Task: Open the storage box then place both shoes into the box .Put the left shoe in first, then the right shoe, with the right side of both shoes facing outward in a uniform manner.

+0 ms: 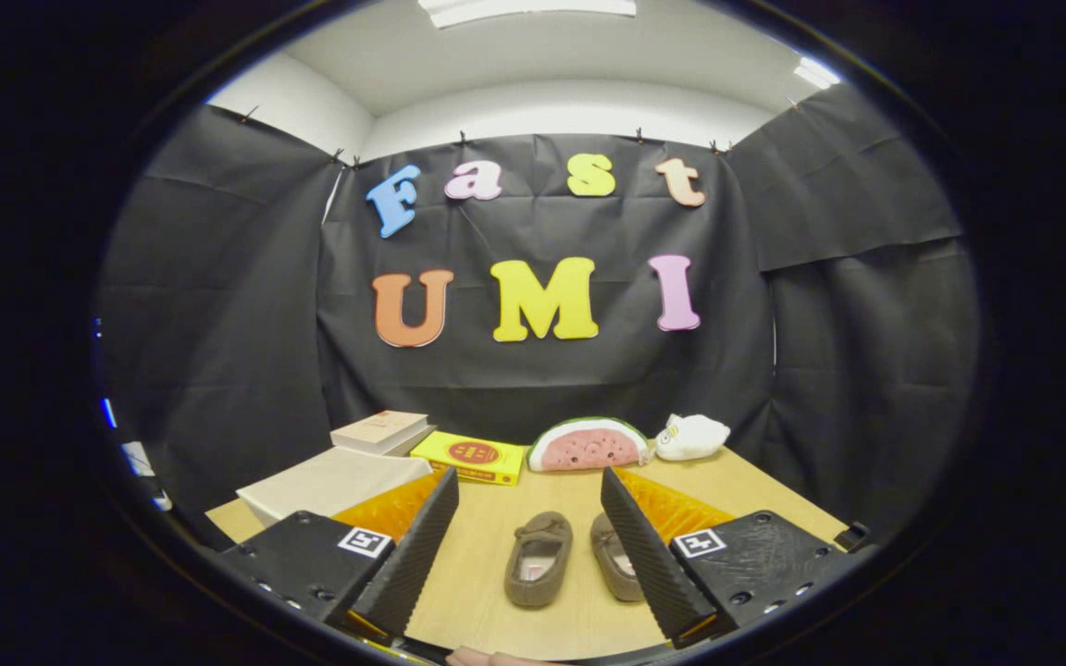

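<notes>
My hand-held gripper (524,546) spread wide, nothing held. Two brown slippers on tabletop (755,490): left slipper (538,560) between fingers, right slipper (612,555) touching beside it, part-hidden by finger. Storage box (329,481) left of slippers, lid shut. Judgement: slippers light, soft, squashy; pinch heel rim or sidewall.

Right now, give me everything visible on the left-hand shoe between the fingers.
The left-hand shoe is a brown, suede-looking slipper with a moccasin seam and a small bow on the toe. It lies upright on the table, toe toward the back wall, its opening showing a lighter lining. It sits close beside the second shoe; whether they touch is unclear. The gripper is open, fingers to either side and holding nothing.
</notes>
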Demonstrator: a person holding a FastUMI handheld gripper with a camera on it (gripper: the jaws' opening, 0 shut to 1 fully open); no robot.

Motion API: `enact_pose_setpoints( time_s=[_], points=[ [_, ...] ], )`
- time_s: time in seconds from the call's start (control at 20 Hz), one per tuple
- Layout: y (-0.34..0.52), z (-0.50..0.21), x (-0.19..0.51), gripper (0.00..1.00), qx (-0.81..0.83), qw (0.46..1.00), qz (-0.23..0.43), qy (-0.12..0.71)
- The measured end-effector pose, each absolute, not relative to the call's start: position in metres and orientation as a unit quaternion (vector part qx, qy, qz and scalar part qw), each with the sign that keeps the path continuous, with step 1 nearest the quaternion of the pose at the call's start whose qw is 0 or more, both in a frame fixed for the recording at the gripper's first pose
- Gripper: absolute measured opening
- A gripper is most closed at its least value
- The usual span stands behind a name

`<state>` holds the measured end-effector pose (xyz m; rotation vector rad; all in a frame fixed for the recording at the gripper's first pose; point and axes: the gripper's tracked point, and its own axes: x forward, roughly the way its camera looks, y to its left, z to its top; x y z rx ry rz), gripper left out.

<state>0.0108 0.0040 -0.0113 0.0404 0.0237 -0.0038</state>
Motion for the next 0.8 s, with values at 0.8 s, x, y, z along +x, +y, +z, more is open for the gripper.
enact_pose_setpoints(
  time_s=[0.8],
  points=[
    [0.07, -0.062, 0.12, 0.96, 0.086, 0.986, 0.122, 0.07]
  ],
)
